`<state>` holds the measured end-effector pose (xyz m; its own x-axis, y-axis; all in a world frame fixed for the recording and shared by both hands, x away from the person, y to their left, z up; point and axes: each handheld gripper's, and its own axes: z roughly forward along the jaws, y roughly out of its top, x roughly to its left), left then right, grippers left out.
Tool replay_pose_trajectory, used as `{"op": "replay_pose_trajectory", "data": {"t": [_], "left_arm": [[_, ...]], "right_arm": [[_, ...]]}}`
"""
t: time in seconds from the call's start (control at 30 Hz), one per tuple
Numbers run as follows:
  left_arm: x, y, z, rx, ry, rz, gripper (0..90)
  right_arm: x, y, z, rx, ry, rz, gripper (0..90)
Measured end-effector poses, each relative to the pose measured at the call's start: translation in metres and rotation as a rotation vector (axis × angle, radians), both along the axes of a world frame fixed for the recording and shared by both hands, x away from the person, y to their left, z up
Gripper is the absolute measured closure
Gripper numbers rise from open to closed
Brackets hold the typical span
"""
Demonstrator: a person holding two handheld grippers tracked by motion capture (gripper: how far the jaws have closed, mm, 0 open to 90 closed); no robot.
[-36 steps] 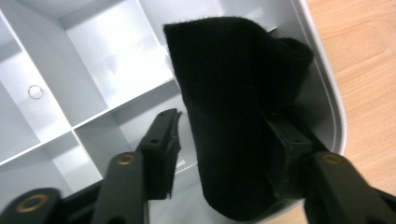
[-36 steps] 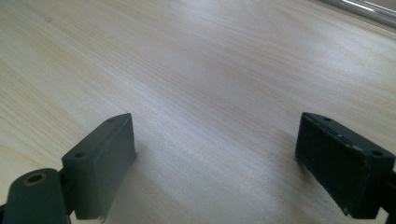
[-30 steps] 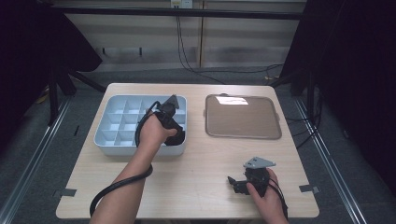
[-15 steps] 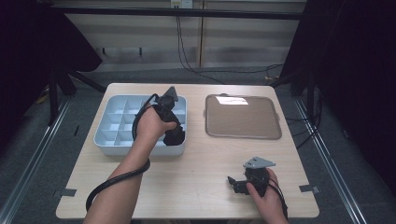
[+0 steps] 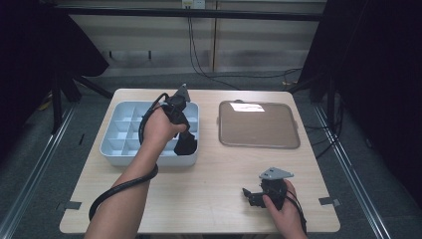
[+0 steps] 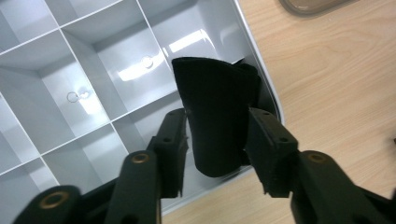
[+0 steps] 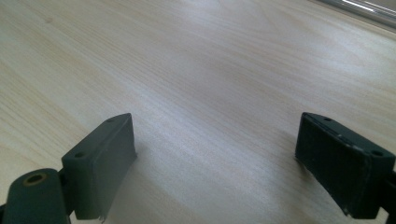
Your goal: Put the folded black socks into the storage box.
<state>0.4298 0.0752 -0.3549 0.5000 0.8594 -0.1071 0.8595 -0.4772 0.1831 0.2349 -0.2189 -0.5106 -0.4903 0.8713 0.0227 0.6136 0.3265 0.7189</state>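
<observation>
1. The left tool (image 6: 217,140) is squeezed onto a black folded cloth (image 6: 215,121). One jaw presses each side of it.
2. In the high view, the left tool (image 5: 185,142) holds the black cloth (image 5: 186,145) over the grey tray (image 5: 113,149), at the tray's near right corner.
3. In the left gripper view, the cloth sticks up between the jaws. It is in front of the tray's corner box, close to the tray's right wall. I cannot tell if the cloth touches the bottom of the box.
4. The grey tray (image 6: 56,84) is cut into many small square boxes. The boxes I can see have nothing in them.
5. The right tool (image 5: 250,195) rests low on the tabletop (image 5: 214,174), near the front right edge. A hand (image 5: 281,206) holds it.
6. In the right gripper view, the right tool (image 7: 215,158) has its jaws wide apart. Bare wood lies between them.
7. A flat brown tray (image 5: 259,124) sits on the right side of the tabletop, beside the grey tray but not touching it.
8. The two tools are well apart from each other.
</observation>
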Motion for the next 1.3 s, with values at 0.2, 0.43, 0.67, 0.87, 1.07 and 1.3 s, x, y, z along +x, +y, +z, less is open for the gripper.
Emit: {"op": "replay_pose_trajectory", "data": {"t": [0.2, 0.43, 0.67, 0.87, 1.07, 1.3], "left_arm": [[0.001, -0.001, 0.004, 0.012, -0.017, -0.018, 72.0], [0.002, 0.000, 0.005, 0.015, -0.006, -0.029, 87.1], [0.003, 0.000, 0.005, 0.016, 0.019, -0.029, 90.0], [0.005, 0.001, 0.005, 0.013, 0.004, -0.028, 90.0], [0.009, 0.002, -0.004, 0.014, 0.013, -0.028, 90.0], [0.013, 0.002, -0.009, 0.013, 0.001, -0.030, 90.0]], "right_arm": [[0.000, 0.000, 0.000, -0.003, -0.001, 0.001, 11.4], [0.000, 0.000, 0.000, -0.003, -0.003, 0.004, 11.4], [0.001, 0.000, 0.000, -0.003, -0.006, 0.007, 11.4], [0.000, 0.000, 0.000, -0.003, -0.002, 0.005, 11.4], [0.001, 0.000, 0.000, -0.005, -0.005, 0.005, 11.4], [0.001, 0.000, 0.000, -0.007, -0.006, 0.009, 11.3]]}}
